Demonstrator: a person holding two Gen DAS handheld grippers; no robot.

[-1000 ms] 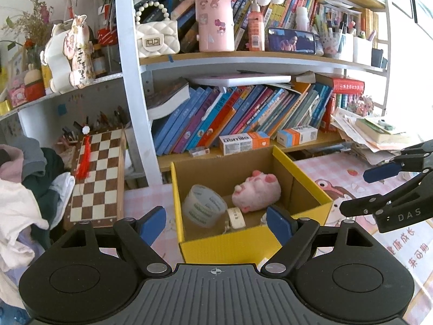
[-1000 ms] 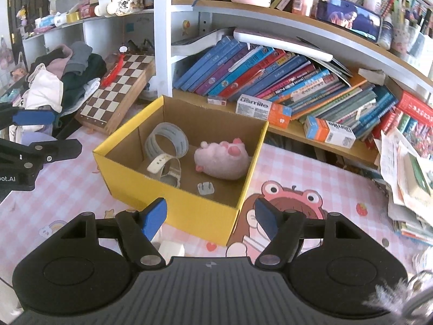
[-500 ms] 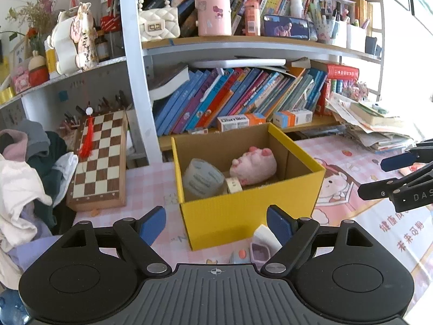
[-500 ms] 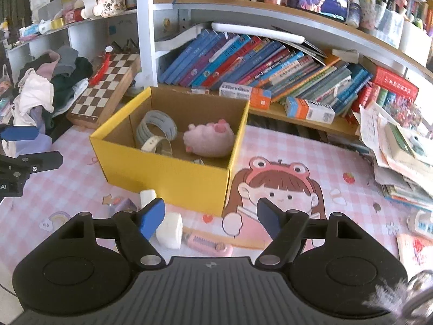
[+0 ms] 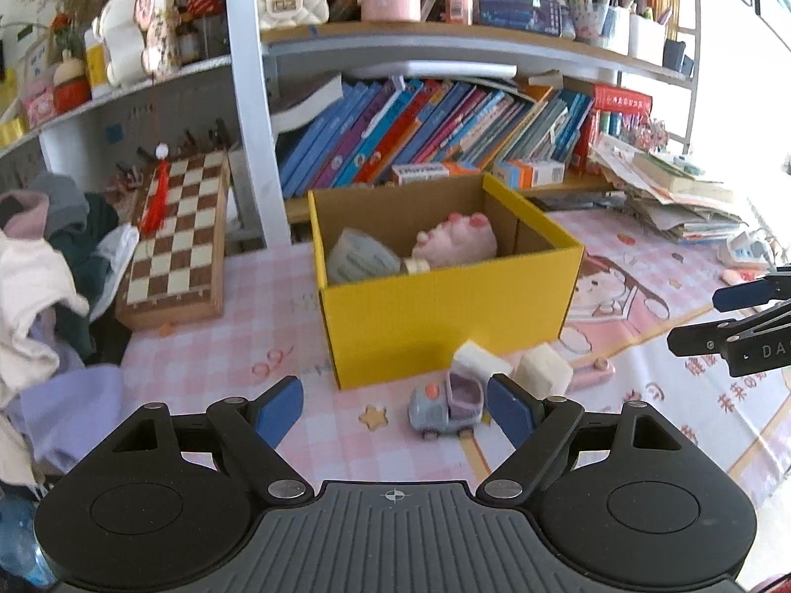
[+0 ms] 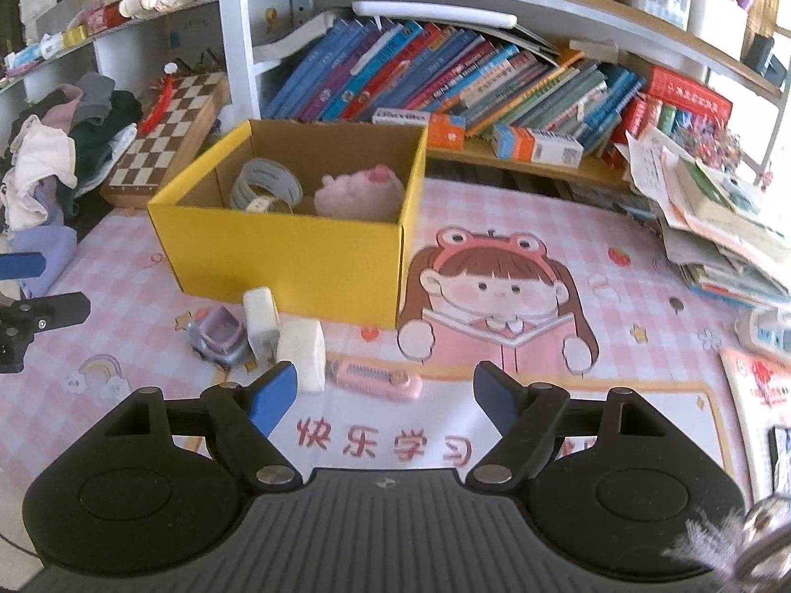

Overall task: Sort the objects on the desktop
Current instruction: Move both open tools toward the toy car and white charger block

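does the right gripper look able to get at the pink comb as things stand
Probably yes. The right gripper is open, and the pink comb lies flat on the mat just ahead of it with nothing on top; only a white block sits by its left end.

Bright daylight from right, blown-out glare; fisheye warp, slight blur.

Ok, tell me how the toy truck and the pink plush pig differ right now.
The toy truck stands on the mat in front of the yellow box; the pink plush pig lies inside it. The truck looks hard, grey and lilac, on wheels; the pig is soft and pink. The truck appears smaller than the pig. Both are toys, and neither is gripped.
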